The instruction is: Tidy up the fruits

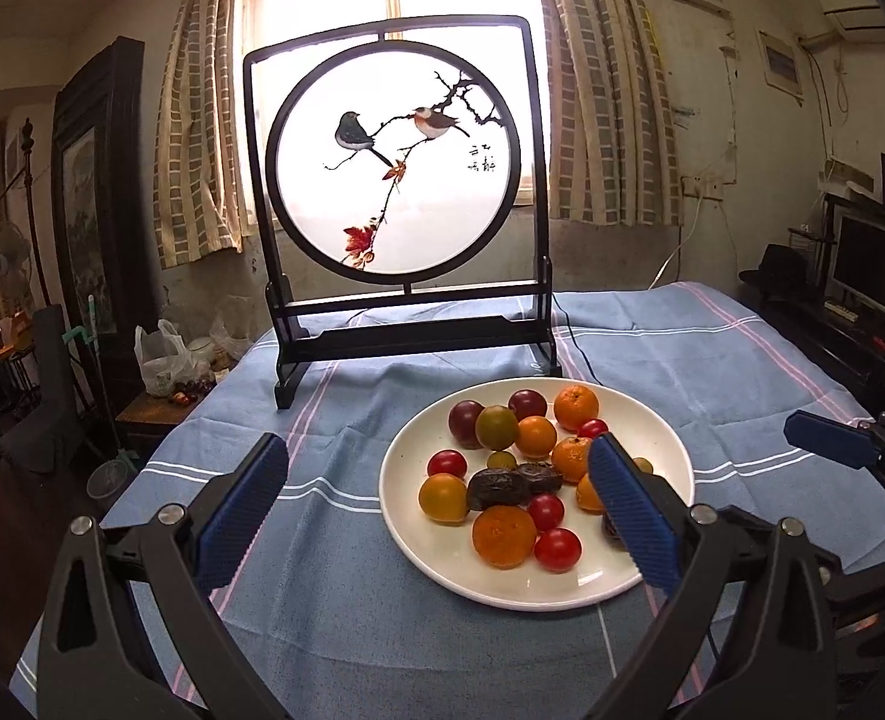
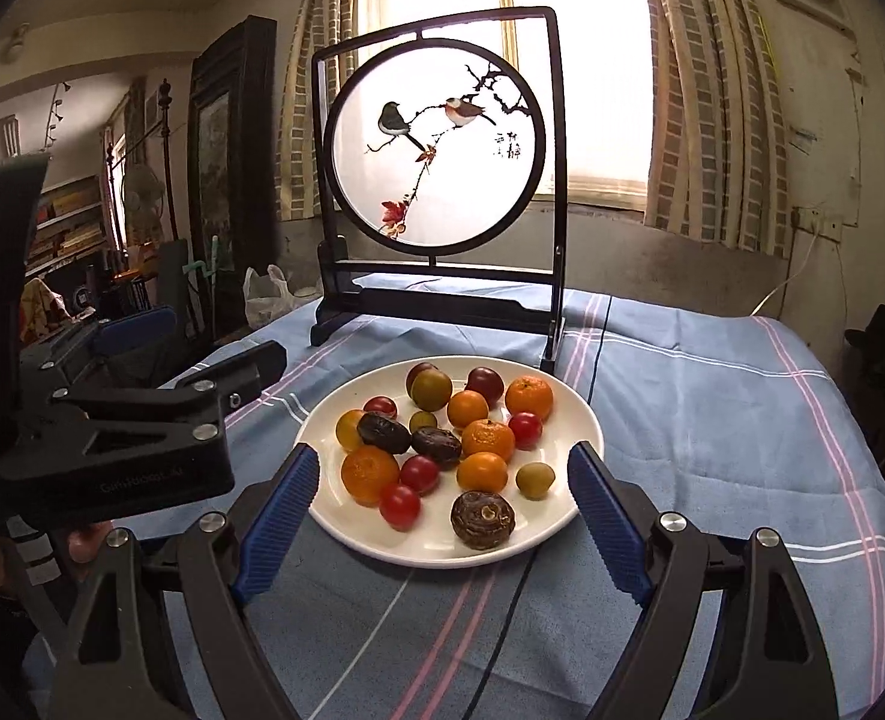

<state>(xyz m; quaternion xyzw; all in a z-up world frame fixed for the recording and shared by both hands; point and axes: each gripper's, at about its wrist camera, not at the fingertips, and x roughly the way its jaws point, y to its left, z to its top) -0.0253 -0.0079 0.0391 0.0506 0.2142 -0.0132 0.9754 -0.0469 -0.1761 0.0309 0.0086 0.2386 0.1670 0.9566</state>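
White plate (image 2: 568, 414) on the blue tablecloth (image 2: 712, 408) holds all the fruit (image 2: 484, 438), mixed by kind. Both claws, left gripper (image 1: 442, 501) and right gripper (image 2: 442, 501), hover spread wide and empty at the near rim. This fits sorting ahead or gathering finished. For any pick, close gently on one round piece, clear of its neighbours.

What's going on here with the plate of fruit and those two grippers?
A person holds a two-finger gripper in each hand over a table with a blue cloth. The left gripper and right gripper both hang open, holding nothing, in front of a white plate. All the fruit in view lies mixed on it: oranges, red cherry tomatoes and dark wrinkled fruits. A bird screen stands behind.
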